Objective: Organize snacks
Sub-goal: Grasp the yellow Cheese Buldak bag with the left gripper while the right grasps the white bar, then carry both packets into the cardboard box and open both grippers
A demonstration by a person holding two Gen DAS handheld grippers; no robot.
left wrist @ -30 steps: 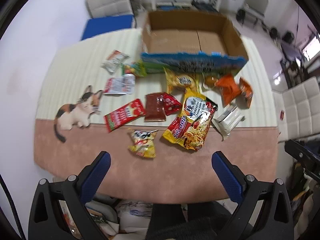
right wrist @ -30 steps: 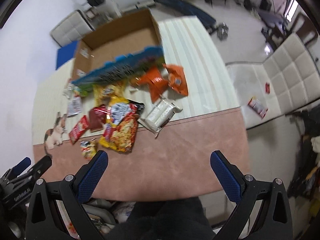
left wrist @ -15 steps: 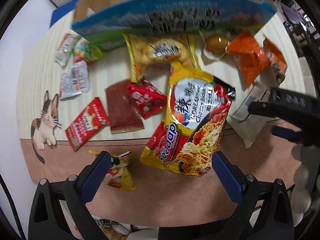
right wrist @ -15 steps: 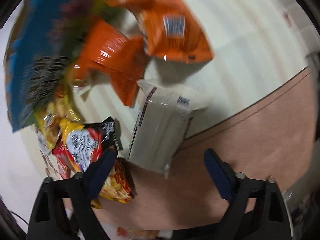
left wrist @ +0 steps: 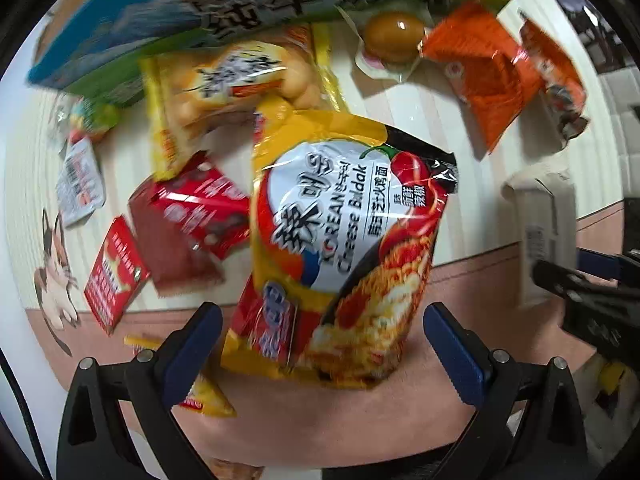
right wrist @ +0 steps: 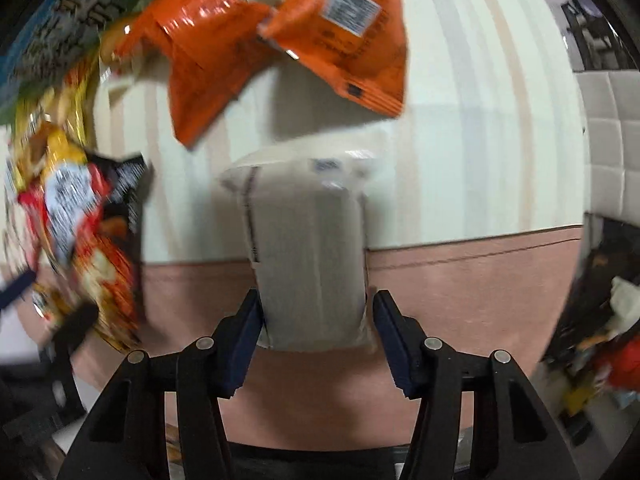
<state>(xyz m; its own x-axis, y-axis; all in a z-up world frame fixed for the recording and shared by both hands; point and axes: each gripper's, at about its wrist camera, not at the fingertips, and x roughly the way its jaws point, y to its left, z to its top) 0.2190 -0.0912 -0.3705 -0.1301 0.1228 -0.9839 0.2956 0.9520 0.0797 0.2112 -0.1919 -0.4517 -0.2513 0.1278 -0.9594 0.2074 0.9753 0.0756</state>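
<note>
The right gripper (right wrist: 316,322) is closing its jaws on the near end of the white packet (right wrist: 308,240). The packet sits between the two blue pads, lying half on the striped cloth (right wrist: 480,120) and half on the pink table edge (right wrist: 460,272). The left pad looks like it touches the packet, and the right pad seems just beside it, so it is not squeezed tight yet

The left gripper (left wrist: 322,350) is wide open and holds nothing. The bottom end of the big noodle bag (left wrist: 344,240) lies between its pads

What could go wrong? The white packet is soft and shiny. It may slip out or get squashed, because the pads catch only its very end. It could then droop and fall when lifted

The noodle bag is wide and puffy, and it lies partly on top of the red packet (left wrist: 200,212). A squeeze may crush the noodles, or drag the red packet along

The two orange bags (right wrist: 280,40) lie close past the white packet and may get bumped. The box (left wrist: 200,12) stands at the far side of the cloth, so each snack must be carried over the others
</note>
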